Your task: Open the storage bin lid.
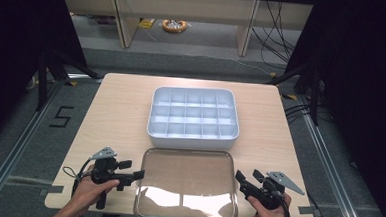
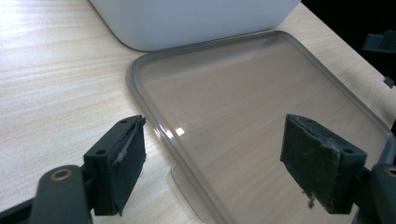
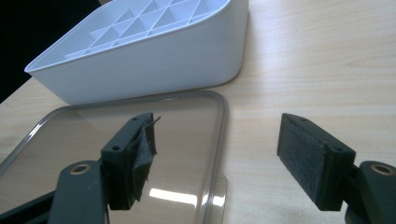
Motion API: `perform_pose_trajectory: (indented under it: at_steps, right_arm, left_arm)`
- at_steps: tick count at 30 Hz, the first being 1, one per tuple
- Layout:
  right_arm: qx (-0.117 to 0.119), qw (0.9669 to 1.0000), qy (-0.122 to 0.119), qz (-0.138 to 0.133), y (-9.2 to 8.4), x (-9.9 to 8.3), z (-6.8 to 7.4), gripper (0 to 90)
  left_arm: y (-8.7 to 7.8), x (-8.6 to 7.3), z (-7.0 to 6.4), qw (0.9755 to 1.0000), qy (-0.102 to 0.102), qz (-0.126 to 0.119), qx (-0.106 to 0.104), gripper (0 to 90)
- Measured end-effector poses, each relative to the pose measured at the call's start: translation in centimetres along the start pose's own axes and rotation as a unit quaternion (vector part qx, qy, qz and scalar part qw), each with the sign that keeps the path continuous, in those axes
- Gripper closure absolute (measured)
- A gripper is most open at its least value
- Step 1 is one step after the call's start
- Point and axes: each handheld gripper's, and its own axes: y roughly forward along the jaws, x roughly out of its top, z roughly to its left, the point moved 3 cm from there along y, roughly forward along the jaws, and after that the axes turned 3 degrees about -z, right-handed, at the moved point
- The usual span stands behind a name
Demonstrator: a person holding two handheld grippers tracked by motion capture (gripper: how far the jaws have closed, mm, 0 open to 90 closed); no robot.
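Left gripper [image 1: 133, 174] released, nothing between the pads, at the clear lid's [image 1: 187, 181] 9 o'clock edge. Right gripper [image 1: 241, 180] also released, at its 3 o'clock edge. Lid flat on table [image 1: 115, 114], touching the white divided box [image 1: 194, 117] at 12 o'clock.

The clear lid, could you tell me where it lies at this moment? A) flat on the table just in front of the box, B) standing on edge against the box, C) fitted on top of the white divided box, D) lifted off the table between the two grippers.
A: the clear lid lies flat on the table in front of the open white divided box, with no jaw pressing on it.
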Motion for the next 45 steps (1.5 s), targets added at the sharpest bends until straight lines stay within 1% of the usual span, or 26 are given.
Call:
perform_pose_trajectory:
  at_steps: [3,4,6,7,8,10,11,13,14,15,16,19,20,21,24,26,27,29,31,32,35,37,39,40,43,45]
  right_arm:
    - [0.0,0.9999,0.01,0.006,-0.3,0.0,0.4,26.6]
    - [0.002,1.0,-0.009,-0.002,-0.2,0.1,0.2,25.7]
    - [0.003,0.9999,-0.009,0.005,-0.5,0.0,0.5,22.9]
    - [0.015,0.9995,-0.026,-0.001,-0.5,0.1,0.4,22.1]
    - [0.011,0.9994,-0.032,-0.004,-0.5,0.0,0.4,21.2]
    - [0.015,0.9997,-0.02,0.006,-0.8,-0.2,1.0,18.5]
    - [0.021,0.999,-0.04,0.002,-0.7,-0.2,0.8,18.3]
    - [0.022,0.9992,-0.03,0.013,-0.9,-0.4,1.3,16.0]
    - [0.028,0.9983,-0.05,0.007,-0.8,-0.4,1.2,16.0]
    - [0.021,0.9982,-0.056,0.01,-1.1,-0.4,1.2,15.9]
    - [0.032,0.9981,-0.051,0.014,-1.1,-0.6,1.4,15.9]
    - [0.031,0.9967,-0.073,0.016,-1.2,-0.9,1.5,16.0]
    - [0.042,0.9973,-0.051,0.031,-1.6,-1.1,2.0,16.6]
    - [0.042,0.9956,-0.08,0.024,-1.5,-1.1,1.7,16.9]
    - [0.043,0.9932,-0.103,0.033,-2.0,-1.4,1.9,16.8]
    - [0.051,0.9943,-0.089,0.032,-2.2,-1.6,2.3,16.7]
    - [0.059,0.9941,-0.086,0.028,-2.3,-1.7,2.4,16.6]
    - [0.059,0.9929,-0.099,0.031,-2.4,-1.8,2.3,16.5]
    - [0.051,0.9937,-0.09,0.042,-2.8,-2.0,2.5,16.4]
    - [0.061,0.9946,-0.074,0.04,-2.9,-2.2,2.8,16.4]
    - [0.056,0.9925,-0.102,0.038,-3.0,-2.2,2.6,16.4]
    - [0.066,0.9933,-0.089,0.034,-3.2,-2.4,2.8,16.5]
    - [0.058,0.9931,-0.096,0.034,-3.4,-2.5,2.7,16.6]
    - [0.054,0.9932,-0.097,0.035,-3.6,-2.6,2.8,16.7]
    - [0.056,0.9929,-0.102,0.024,-3.8,-2.6,3.0,17.3]
    - [0.056,0.9945,-0.078,0.04,-4.3,-2.8,3.3,17.3]
  left_arm:
    - [-0.2,0.0,0.1,1.0,0.007,-0.001,-0.004,20.0]
    - [-0.2,0.0,0.1,1.0,0.008,-0.001,-0.002,19.7]
    - [-0.5,-0.1,-0.1,0.9999,0.012,-0.004,-0.008,18.6]
    - [-0.7,-0.1,-0.1,0.9997,0.021,-0.001,-0.012,18.3]
    - [-0.7,-0.1,-0.3,0.9996,0.021,-0.01,-0.015,17.9]
    - [-1.0,-0.2,-0.3,0.9989,0.044,-0.008,-0.012,17.2]
    - [-1.1,-0.2,-0.5,0.999,0.043,-0.01,-0.012,17.2]
    - [-1.2,-0.4,-0.6,0.999,0.041,-0.01,-0.013,16.4]
    - [-1.3,-0.5,-0.6,0.999,0.043,-0.011,-0.011,16.2]
    - [-1.4,-0.6,-0.6,0.9987,0.049,-0.011,-0.008,16.2]
    - [-1.5,-0.7,-0.7,0.9986,0.048,-0.015,-0.013,16.1]
    - [-1.9,-0.8,-0.8,0.9986,0.051,-0.008,-0.011,15.9]
    - [-2.0,-0.9,-0.9,0.9983,0.053,-0.011,-0.021,15.9]
    - [-2.1,-1.0,-0.9,0.9981,0.056,-0.01,-0.022,15.9]
    - [-2.3,-1.3,-1.1,0.9974,0.064,-0.008,-0.033,15.4]
    - [-2.4,-1.5,-1.2,0.9966,0.075,-0.008,-0.032,14.9]
    - [-2.6,-1.7,-1.4,0.9975,0.07,0.0,-0.01,14.8]
    - [-2.7,-1.9,-1.7,0.9973,0.072,-0.001,-0.009,14.8]
    - [-2.7,-2.2,-2.1,0.997,0.075,0.006,-0.018,14.8]
    - [-2.7,-2.3,-2.2,0.9967,0.078,0.01,-0.02,14.8]
    - [-2.8,-2.6,-2.6,0.9954,0.092,0.015,-0.024,14.9]
    - [-3.0,-2.7,-2.9,0.9958,0.088,0.018,-0.015,14.9]
    - [-3.0,-2.9,-3.1,0.9962,0.084,0.015,-0.019,14.9]
    - [-3.1,-2.9,-3.1,0.9953,0.093,0.017,-0.022,14.9]
    - [-3.1,-3.2,-3.3,0.9966,0.08,0.015,-0.013,15.1]
    - [-3.2,-3.2,-3.2,0.9957,0.09,0.018,-0.015,15.2]
